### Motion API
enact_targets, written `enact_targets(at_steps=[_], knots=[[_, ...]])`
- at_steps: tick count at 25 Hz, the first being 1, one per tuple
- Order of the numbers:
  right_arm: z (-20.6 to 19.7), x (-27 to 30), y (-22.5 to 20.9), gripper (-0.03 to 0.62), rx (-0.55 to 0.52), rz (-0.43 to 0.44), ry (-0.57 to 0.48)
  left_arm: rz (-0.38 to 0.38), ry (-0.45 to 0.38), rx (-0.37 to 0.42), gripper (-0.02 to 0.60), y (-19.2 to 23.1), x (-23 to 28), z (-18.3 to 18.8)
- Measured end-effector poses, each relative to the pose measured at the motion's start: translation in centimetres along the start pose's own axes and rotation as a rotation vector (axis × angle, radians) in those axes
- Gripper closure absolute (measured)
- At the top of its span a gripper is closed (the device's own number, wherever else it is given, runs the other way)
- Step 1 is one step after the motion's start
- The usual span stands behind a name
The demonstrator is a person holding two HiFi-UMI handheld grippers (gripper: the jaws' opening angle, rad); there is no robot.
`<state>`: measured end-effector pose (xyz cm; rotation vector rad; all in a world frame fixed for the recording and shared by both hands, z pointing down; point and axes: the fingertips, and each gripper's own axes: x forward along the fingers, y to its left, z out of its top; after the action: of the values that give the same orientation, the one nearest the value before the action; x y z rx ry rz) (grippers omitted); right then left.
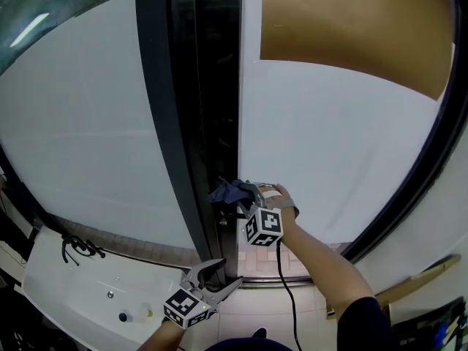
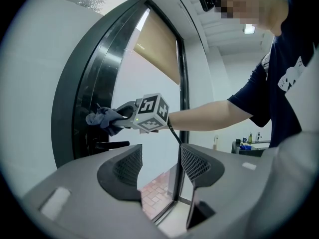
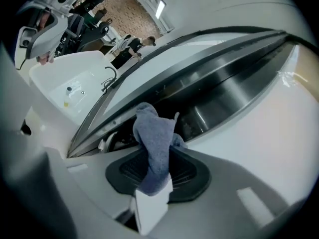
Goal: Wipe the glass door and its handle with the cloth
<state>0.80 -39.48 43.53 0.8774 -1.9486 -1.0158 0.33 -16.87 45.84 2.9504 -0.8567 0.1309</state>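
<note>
The glass door [image 1: 336, 145] stands in a dark frame [image 1: 197, 123]. My right gripper [image 1: 238, 196] is shut on a blue-grey cloth [image 1: 227, 192] and holds it against the dark frame, just above the black lever handle [image 2: 112, 144]. The right gripper view shows the cloth [image 3: 153, 148] clamped between the jaws and bunched up against the frame [image 3: 219, 88]. My left gripper [image 1: 216, 275] hangs low near the door's foot, open and holding nothing. From the left gripper view, the right gripper [image 2: 117, 116] and the cloth [image 2: 102, 117] are ahead, above the open left gripper [image 2: 159, 166].
A white sink unit [image 1: 66, 291] with a dark tap [image 1: 77, 247] stands at lower left. A tan blind [image 1: 351, 28] covers the top of the right pane. A black cable [image 1: 281, 276] hangs from the right gripper. Brick paving [image 2: 154, 195] shows through the glass.
</note>
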Motion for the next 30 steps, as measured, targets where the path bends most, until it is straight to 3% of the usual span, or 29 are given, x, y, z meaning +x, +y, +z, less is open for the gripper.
enact_targets(at_steps=[13, 18, 30], knots=[[-6.6, -3.7, -1.0, 0.487, -0.119, -0.052, 0.111, -0.077, 0.005, 0.012, 0.341, -1.0, 2.7, 0.2], [-10.8, -6.3, -2.1, 0.487, -0.061, -0.085, 0.165, -0.090, 0.005, 0.012, 0.341, -1.2, 3.0, 0.2], [-21.6, -13.9, -5.6, 0.487, 0.215, -0.207, 0.340, -0.109, 0.009, 0.012, 0.342, -1.7, 2.7, 0.0]])
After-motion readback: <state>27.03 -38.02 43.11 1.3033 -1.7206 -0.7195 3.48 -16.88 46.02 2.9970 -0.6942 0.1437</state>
